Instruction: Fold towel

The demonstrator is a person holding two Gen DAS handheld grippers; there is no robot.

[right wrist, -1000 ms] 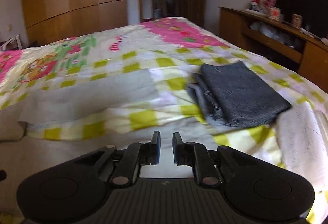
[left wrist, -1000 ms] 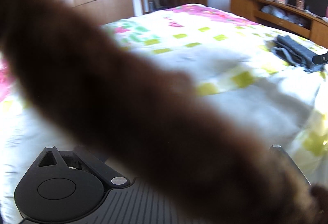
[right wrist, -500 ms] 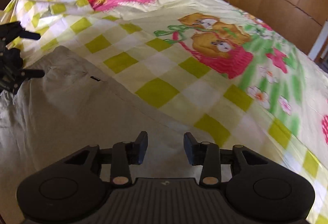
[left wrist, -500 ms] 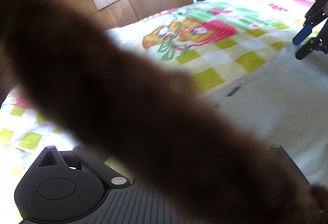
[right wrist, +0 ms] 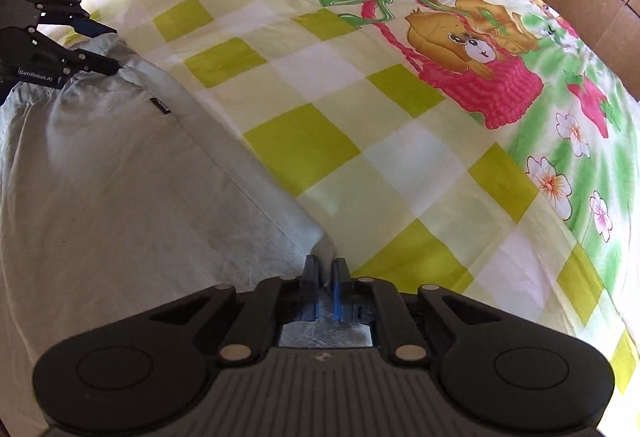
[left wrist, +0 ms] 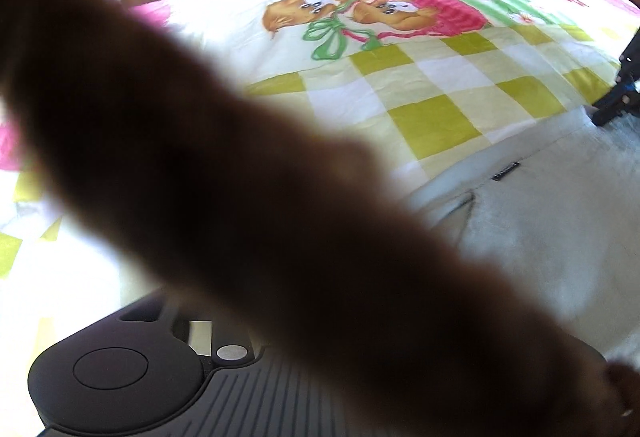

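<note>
Fingers of the right gripper [right wrist: 325, 269] have just closed and stand nearly together, pinching the near corner of the pale towel [right wrist: 120, 197], as we see in the right wrist view. We see the left gripper [right wrist: 106, 49] at the towel's far corner, its jaws having just narrowed; whether they grip the cloth we cannot tell. The towel lies flat on the checked bedspread [right wrist: 304, 141].

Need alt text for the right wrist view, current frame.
The right gripper, shut, pinches the near corner of a pale grey towel spread on a bed. The left gripper sits at the towel's far corner, upper left. The bedspread is yellow-green checked, with cartoon bears and flowers at right.
</note>
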